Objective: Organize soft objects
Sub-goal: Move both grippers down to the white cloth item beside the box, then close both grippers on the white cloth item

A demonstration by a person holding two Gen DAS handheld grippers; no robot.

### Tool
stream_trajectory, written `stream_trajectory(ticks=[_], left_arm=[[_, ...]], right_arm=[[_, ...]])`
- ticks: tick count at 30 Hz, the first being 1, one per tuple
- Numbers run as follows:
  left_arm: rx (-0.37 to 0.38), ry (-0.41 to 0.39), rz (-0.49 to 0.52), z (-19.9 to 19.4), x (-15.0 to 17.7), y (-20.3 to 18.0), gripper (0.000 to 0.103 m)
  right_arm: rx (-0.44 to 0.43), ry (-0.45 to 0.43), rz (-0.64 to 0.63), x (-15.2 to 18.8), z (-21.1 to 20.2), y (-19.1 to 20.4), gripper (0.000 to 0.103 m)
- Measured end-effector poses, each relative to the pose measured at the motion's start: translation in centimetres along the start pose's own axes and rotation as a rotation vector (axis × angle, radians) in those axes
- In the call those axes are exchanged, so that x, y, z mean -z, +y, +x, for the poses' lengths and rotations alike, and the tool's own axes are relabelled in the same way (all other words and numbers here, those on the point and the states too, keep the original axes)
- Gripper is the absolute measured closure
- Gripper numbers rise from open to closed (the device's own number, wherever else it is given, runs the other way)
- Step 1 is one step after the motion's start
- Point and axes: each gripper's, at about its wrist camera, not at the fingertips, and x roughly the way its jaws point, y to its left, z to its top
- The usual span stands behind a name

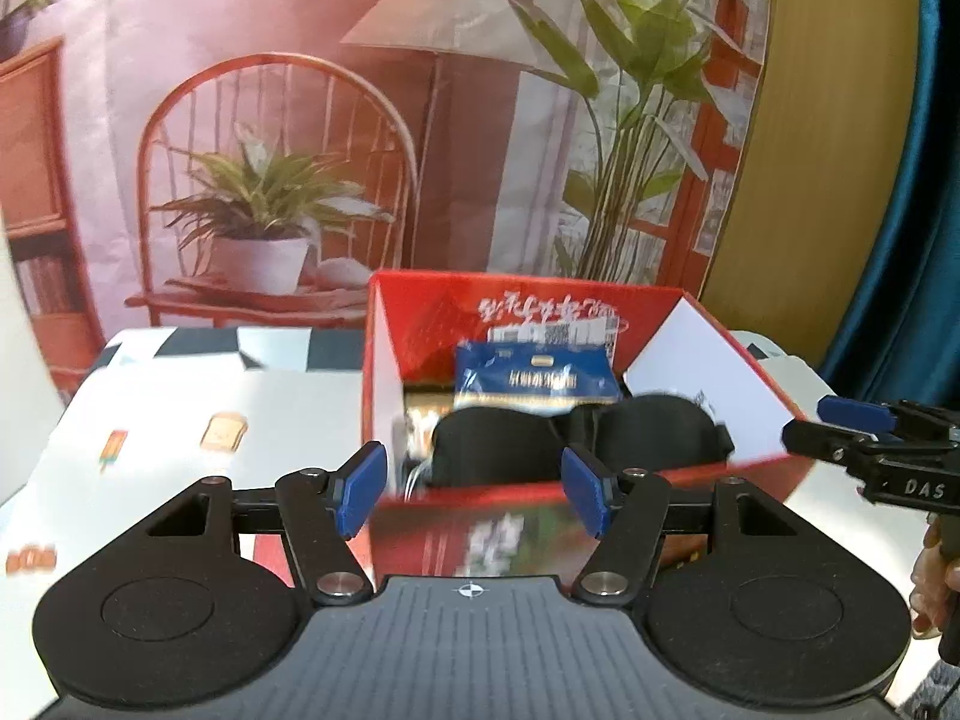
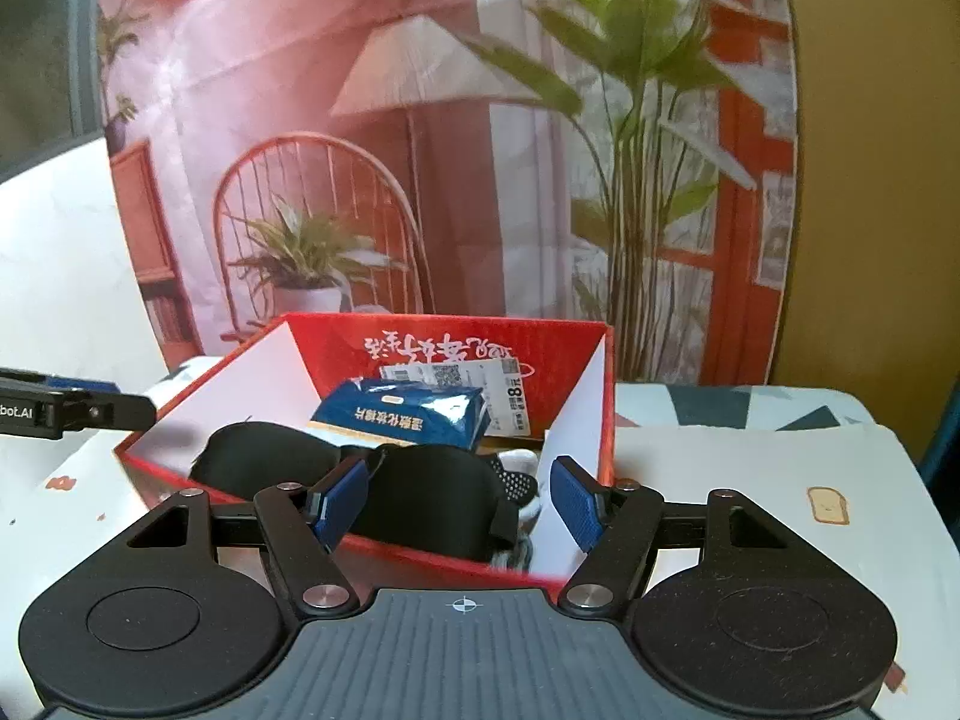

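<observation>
Lying inside the red cardboard box (image 1: pixel 600 294), the black padded fabric eye mask (image 1: pixel 498 444) sits at twelve o'clock from the left gripper (image 1: pixel 471 489) and right gripper (image 2: pixel 459 501), both wide and empty.

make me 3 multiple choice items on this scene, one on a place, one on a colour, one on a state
1. Where does the black eye mask lie?
A. inside the red box
B. on the tablecloth beside the box
C. between the left gripper's fingers

2. What colour is the soft packet behind the mask?
A. green
B. blue
C. yellow

3. How does the right gripper stand?
A. shut on the mask
B. shut on the box rim
C. open, holding nothing

Answers: 1 A, the box walls surround the mask; 2 B, its wrapper is blue; 3 C, both fingers stand apart with nothing gripped.
</observation>
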Motion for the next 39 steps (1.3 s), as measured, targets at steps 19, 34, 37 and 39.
stream_trajectory(ticks=[19, 34, 37, 39], left_arm=[[-0.024, 0.194, -0.191, -0.5, 12.3, 3.1, 0.038], [-0.018, 0.197, -0.138, -0.4, 13.8, 1.4, 0.085], [-0.023, 0.199, -0.124, -0.8, 14.0, 1.2, 0.089], [-0.027, 0.2, -0.119, -0.9, 14.1, 1.2, 0.09]], right_arm=[[0.001, 0.143, 0.105, 12.5, -4.3, 0.2, 0.04], [0.02, 0.223, 0.143, 15.4, -3.6, 0.2, 0.054], [0.027, 0.227, 0.147, 15.4, -3.8, 0.1, 0.063], [0.026, 0.23, 0.153, 15.4, -4.0, 0.2, 0.065]])
